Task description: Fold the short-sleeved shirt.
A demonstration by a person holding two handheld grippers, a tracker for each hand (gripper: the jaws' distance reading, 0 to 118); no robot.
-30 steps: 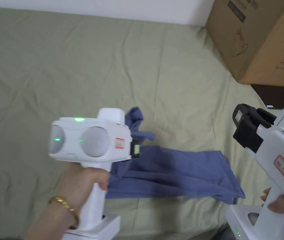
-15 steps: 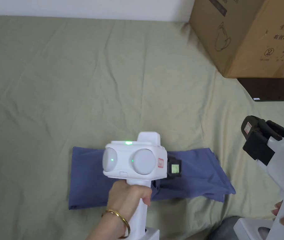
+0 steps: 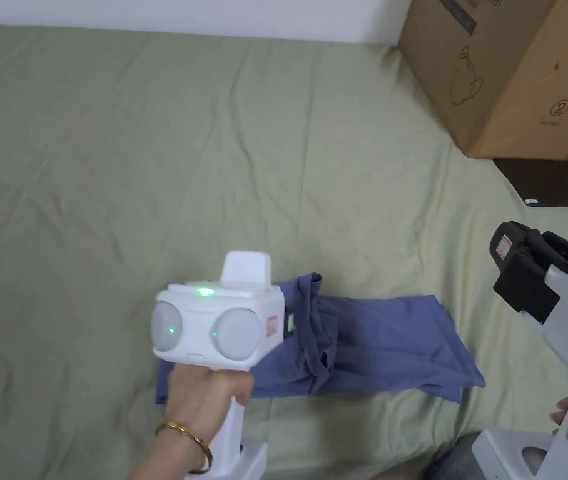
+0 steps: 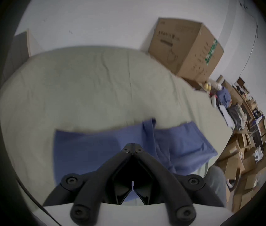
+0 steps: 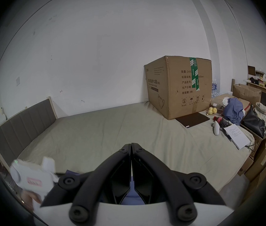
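A blue short-sleeved shirt lies as a long folded strip on the green bedsheet, with a bunched ridge of cloth across its middle. A hand holds the left gripper's white body over the strip's left part. In the left gripper view the left gripper is shut, its tips meeting with no cloth between them, just above the shirt. The right gripper hangs raised off the shirt's right end. In its own view the right gripper is shut and empty.
A big cardboard box stands on the bed at the back right, with a dark flat pad beside it. A padded headboard bounds the far left end. Bags, papers and clothes crowd the right end.
The left gripper carried a lifted part of the shirt rightward over the strip, then drew back left. That cloth now lies bunched across the middle. The right gripper stayed raised.
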